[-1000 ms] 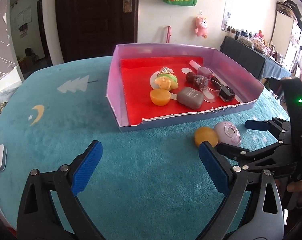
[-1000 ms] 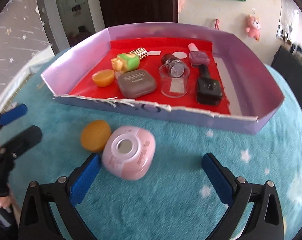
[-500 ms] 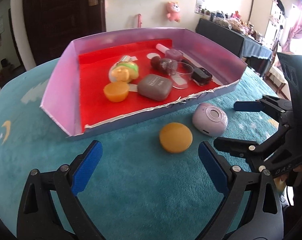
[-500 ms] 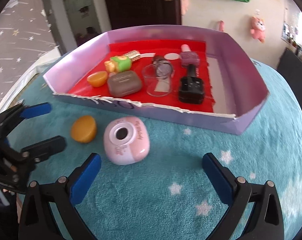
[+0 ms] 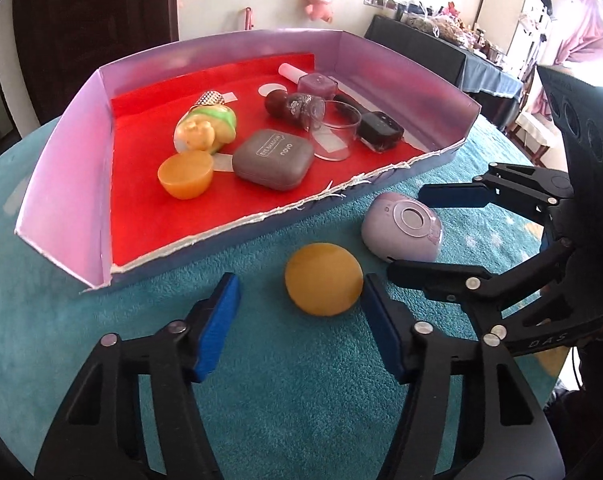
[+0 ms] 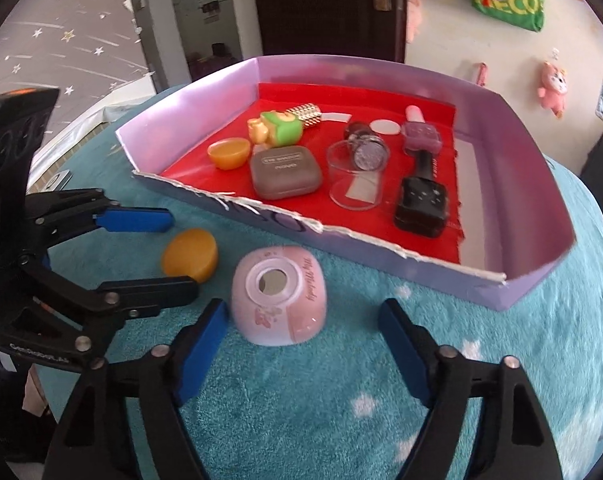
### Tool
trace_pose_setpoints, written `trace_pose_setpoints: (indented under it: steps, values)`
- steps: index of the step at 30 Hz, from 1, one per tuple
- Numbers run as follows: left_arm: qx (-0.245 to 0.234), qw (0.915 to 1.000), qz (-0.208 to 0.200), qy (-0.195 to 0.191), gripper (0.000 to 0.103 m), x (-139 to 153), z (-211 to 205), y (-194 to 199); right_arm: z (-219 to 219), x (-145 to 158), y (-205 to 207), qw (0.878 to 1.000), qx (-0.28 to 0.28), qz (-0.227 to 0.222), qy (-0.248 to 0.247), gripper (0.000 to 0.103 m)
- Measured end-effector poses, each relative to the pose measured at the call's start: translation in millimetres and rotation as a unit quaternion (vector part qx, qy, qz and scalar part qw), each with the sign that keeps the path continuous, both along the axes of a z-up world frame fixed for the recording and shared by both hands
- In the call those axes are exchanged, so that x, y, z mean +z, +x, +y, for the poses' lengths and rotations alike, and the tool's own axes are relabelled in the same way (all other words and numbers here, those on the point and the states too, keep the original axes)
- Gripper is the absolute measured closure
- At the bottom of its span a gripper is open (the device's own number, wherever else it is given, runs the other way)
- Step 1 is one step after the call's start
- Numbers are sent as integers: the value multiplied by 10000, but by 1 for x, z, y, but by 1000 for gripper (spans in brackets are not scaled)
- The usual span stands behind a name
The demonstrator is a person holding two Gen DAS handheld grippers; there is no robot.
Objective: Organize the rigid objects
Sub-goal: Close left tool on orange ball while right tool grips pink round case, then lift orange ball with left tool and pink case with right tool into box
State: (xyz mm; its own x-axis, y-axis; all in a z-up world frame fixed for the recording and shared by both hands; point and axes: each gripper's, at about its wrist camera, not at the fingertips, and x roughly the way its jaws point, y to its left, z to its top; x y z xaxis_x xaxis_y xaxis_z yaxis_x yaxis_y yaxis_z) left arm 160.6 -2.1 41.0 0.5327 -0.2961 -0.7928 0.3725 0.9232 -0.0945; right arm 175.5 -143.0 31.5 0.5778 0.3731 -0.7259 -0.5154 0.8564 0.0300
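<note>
Worktop (image 5: pixel 301 420): teal plush cover. Lilac tray (image 5: pixel 61 168), red-lined, holds a grey case (image 5: pixel 273 164), a clear cup (image 5: pixel 335 136) and a black device (image 5: pixel 381 132). Pink speaker (image 6: pixel 279 296) lies outside the tray between the right claw's (image 6: pixel 301 328) parted pads, untouched. Orange dome (image 5: pixel 323 278) lies beside it between the left claw's (image 5: pixel 299 320) pads, not gripped. Both claws' jaws have just been closing.

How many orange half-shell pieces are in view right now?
2. One orange half-shell lies open side up inside the tray, beside the grey case. The other orange half-shell lies dome up on the teal cloth, outside the tray. Others could be hidden.
</note>
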Motion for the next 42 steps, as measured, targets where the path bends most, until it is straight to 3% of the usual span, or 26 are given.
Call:
trace_pose_setpoints:
  steps: [1,3,4,6,19,26,30,35,42]
  values:
    - [-31,10000,1,-8,48,0,-1,0,2,0,1,10000,44,-22,-37,28]
    - [-111,9999,0,-57,64,1,-4,1,4,0,1,9999,125,-57,-69,36]
    - [-158,9998,0,-80,67,1,-6,0,5,0,1,9998,166,-71,-65,37]
    - [-133,9999,-40,-61,67,2,-8,0,8,0,0,9996,276,-99,-58,52]
    - [89,9995,-270,-149,67,20,0,-9,0,16,-20,9990,261,-332,149,53]
    - [399,9978,-487,-216,67,61,30,12,-5,34,-18,9979,276,-410,426,53]
    - [548,9973,-473,144,67,81,41,51,-3,67,7,9969,222,-461,593,53]
    - [641,9954,-104,700,67,76,40,106,16,94,60,9983,151,-387,412,53]
    - [572,9885,310,1364,67,51,30,155,47,90,142,9998,-154,110,-38,53]
